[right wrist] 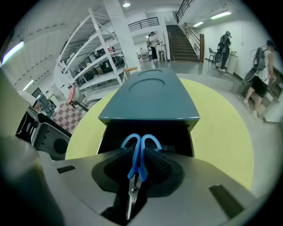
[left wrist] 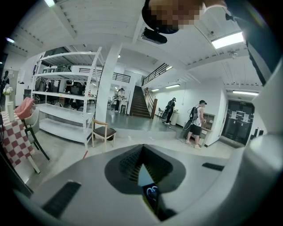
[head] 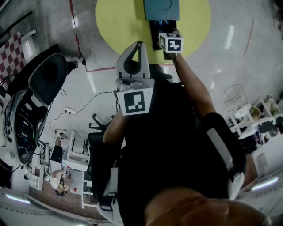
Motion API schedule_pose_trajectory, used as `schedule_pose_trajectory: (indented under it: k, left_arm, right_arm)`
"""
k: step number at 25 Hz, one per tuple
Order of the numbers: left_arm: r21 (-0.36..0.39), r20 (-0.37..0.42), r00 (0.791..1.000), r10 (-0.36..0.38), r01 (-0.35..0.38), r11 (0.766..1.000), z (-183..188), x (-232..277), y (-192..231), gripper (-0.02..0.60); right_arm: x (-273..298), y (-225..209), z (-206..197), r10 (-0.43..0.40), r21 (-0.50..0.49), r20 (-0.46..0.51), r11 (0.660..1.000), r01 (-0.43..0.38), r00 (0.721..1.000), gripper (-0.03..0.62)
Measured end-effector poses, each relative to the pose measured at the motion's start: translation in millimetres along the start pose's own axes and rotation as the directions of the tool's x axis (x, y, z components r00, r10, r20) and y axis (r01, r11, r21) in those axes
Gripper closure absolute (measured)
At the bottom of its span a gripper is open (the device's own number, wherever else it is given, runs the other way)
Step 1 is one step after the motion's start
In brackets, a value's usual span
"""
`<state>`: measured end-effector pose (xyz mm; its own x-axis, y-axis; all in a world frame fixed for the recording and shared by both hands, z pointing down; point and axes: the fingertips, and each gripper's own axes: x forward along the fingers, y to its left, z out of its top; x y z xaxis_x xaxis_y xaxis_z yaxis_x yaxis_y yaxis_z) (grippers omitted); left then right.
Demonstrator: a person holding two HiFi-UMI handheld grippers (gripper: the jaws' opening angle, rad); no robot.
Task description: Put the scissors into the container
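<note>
A teal box-shaped container stands on a round yellow table, its dark drawer pulled open towards me. My right gripper reaches out to that opening and is shut on the scissors. The blue handles point into the drawer mouth and the steel blades point back between the jaws. In the right gripper view the gripper sits just in front of the container. My left gripper hangs back, nearer my body, with its jaws shut on nothing.
The yellow table extends on both sides of the container. A black and white machine stands at the left. Red tape lines mark the floor. Wire racks stand at the right. Shelving, a wooden chair and people stand far off.
</note>
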<state>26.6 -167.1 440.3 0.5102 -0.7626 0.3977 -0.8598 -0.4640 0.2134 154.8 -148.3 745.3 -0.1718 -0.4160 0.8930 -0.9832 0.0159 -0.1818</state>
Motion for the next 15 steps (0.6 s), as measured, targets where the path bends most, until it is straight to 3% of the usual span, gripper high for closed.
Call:
schedule_pose_trajectory:
  k: [5,8,15]
  left_arm:
    - [0.003,0.004,1.0,0.004,-0.004,1.0,-5.0,-10.4,-31.7,0.583]
    - [-0.006,-0.003,1.0,0.007,-0.007,1.0,-1.9,-3.7,1.8,0.583]
    - [-0.028,-0.007,1.0,0.012,-0.012,1.0,5.0,2.9,37.4,0.583]
  right_arm:
    - [-18.1,-20.8,-16.6,-0.002,0.006,0.006,1.0,0.002,1.0,0.51]
    - [-0.5,-0.6,-0.6,-0.013,0.001,-0.003,1.0,0.013,1.0,0.51]
    - [15.1,25.7,20.7,0.012,0.009,-0.014,1.0,-0.012,1.0,0.51]
